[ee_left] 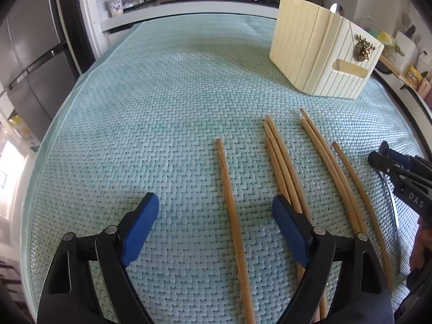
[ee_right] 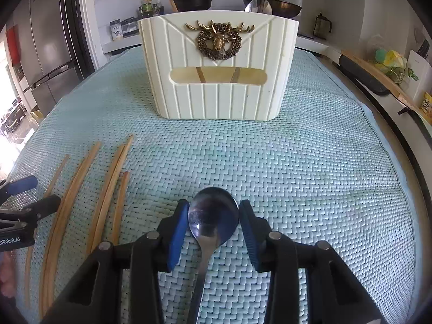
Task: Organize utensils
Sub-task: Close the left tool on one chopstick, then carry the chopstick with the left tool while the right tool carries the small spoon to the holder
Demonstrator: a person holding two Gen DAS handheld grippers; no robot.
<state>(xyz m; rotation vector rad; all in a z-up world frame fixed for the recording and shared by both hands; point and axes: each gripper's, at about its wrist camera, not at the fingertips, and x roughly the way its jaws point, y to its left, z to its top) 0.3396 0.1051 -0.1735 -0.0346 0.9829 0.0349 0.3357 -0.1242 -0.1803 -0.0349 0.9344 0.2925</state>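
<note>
The spoon [ee_right: 213,216] lies flat on the woven mat [ee_right: 297,175], toward the mat's near edge, its bowl between the blue pads [ee_right: 178,232] of the right gripper [ee_right: 213,220]. The pads stand at the bowl's two sides; whether they press on it cannot be told. The spoon is judged light, stiff and slippery, being polished metal. The curved bowl is likely to slide out of a pinch, so the flat handle below the bowl is the safer hold.

The chopsticks [ee_left: 283,167] lie loose on the mat, toward its near edge, some touching in groups. They are judged light, stiff and prone to roll. One single chopstick [ee_left: 229,202] lies between the open jaws of the left gripper [ee_left: 214,202], untouched.

The cream holder [ee_right: 218,70] stands upright near the mat's far edge. The textured weave is judged to offer some friction. A stove with pans [ee_right: 270,2] and a refrigerator [ee_right: 48,48] are seen behind.
</note>
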